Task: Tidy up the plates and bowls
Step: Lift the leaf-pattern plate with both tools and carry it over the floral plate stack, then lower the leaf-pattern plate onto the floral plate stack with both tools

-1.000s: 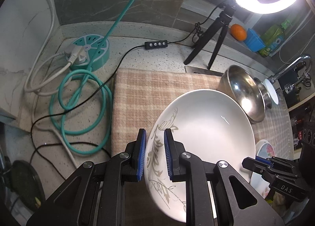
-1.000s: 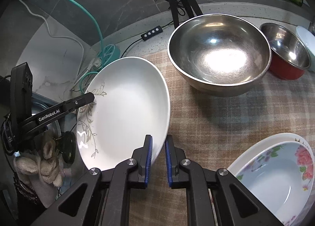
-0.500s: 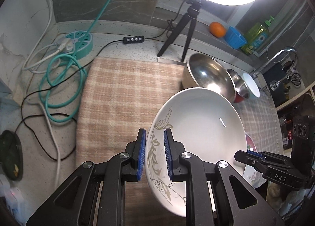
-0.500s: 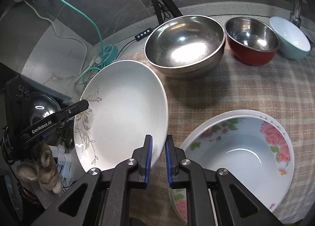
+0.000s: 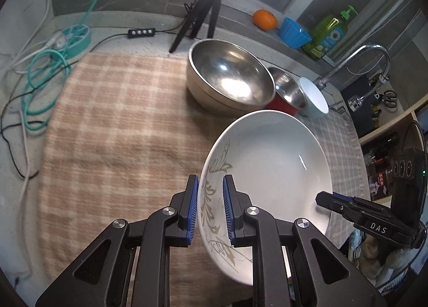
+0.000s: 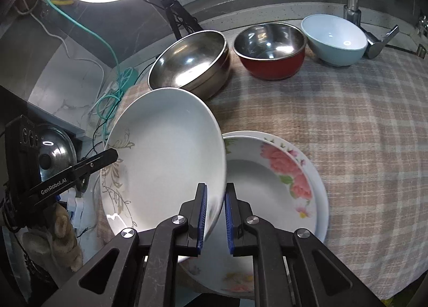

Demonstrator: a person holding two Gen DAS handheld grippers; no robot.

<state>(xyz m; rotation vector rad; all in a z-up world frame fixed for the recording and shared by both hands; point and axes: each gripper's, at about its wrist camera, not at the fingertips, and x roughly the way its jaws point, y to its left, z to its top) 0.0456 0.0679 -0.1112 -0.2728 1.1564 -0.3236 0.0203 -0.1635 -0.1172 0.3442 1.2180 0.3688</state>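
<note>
Currently the white plate (image 5: 270, 170), a deep glazed one with a grey-gold leaf pattern, is held in the air between both tongs, tilted, above the checked cloth (image 5: 115, 125) on the table. The left tongs (image 5: 210, 208) are closed on its patterned rim, and the right tongs (image 6: 215, 213) are closed on the opposite rim, just over the edge of the floral plate (image 6: 281, 173) that lies on the cloth.

The plate is judged to be ceramic: stiff, fairly heavy, brittle, with a slick glaze. A grip on the thin rim alone is likely to slip, so two opposed holds, as taken here, are well chosen; it should be set down gently, since a knock against the floral plate could chip either.

Behind stand a large steel bowl (image 6: 191, 60), a red-sided steel bowl (image 6: 270, 51) and a pale blue bowl (image 6: 334, 39).

"DAS" can be read on the right tongs in the left view, and "GenRobot.AI" on the left tongs in the right view. The print on the green soap bottle (image 5: 330, 31) cannot be read.
</note>
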